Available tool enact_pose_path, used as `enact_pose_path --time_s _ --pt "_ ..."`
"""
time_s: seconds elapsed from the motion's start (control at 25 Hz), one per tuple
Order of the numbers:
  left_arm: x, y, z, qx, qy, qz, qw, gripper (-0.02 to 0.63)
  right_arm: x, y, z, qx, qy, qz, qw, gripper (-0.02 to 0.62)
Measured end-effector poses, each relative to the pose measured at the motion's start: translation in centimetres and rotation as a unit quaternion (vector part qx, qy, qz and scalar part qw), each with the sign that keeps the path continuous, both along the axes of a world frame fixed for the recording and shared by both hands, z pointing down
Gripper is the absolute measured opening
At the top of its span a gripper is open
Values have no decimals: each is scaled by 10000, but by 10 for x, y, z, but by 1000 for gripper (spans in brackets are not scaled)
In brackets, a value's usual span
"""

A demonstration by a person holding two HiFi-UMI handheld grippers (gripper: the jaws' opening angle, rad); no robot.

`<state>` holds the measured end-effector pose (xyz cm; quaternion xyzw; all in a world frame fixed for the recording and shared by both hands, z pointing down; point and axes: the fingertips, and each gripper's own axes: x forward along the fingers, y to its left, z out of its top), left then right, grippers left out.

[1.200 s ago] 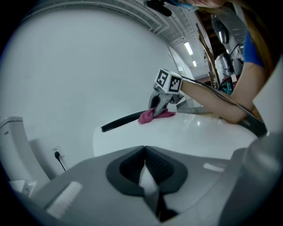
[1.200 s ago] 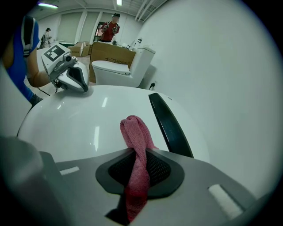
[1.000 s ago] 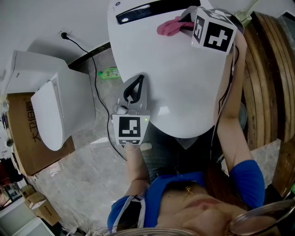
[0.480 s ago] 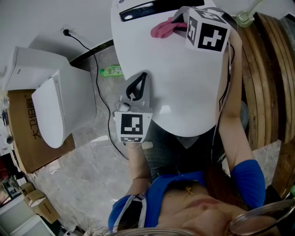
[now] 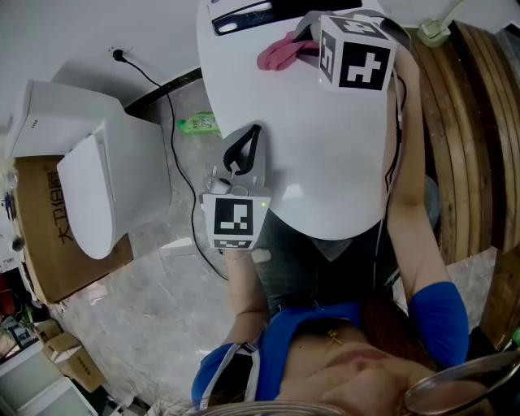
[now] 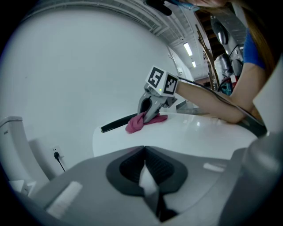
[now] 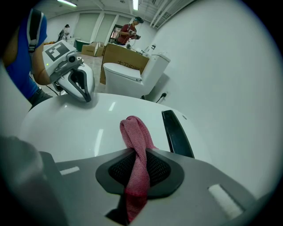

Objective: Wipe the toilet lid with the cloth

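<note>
Right gripper view: right gripper (image 7: 137,170) clenched on pink knitted cloth (image 7: 136,132), pressing it onto far end of glossy white toilet lid (image 7: 79,128) for wiping; left gripper (image 6: 145,170) closed, empty, parked at lid's left edge, probably steadying.

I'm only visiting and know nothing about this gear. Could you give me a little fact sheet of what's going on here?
Setting: a white toilet lid, seen from above
Right gripper: shut on the pink cloth, at the lid's far end beside a black strip
Left gripper: shut, holding nothing, at the lid's left edge
Cloth: bunched, lying on the lid
Nearby: a second toilet to the left; a green bottle on the floor
</note>
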<state>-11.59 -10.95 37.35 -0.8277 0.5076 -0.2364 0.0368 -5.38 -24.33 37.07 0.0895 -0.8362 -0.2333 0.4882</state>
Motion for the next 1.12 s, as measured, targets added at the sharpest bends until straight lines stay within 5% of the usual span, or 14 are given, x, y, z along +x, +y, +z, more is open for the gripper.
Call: enact_pose_path --time_s 1.12 --pt "1 0 0 26 -49 28 10000 2 -64 23 -1 241 35 -614 9978 60"
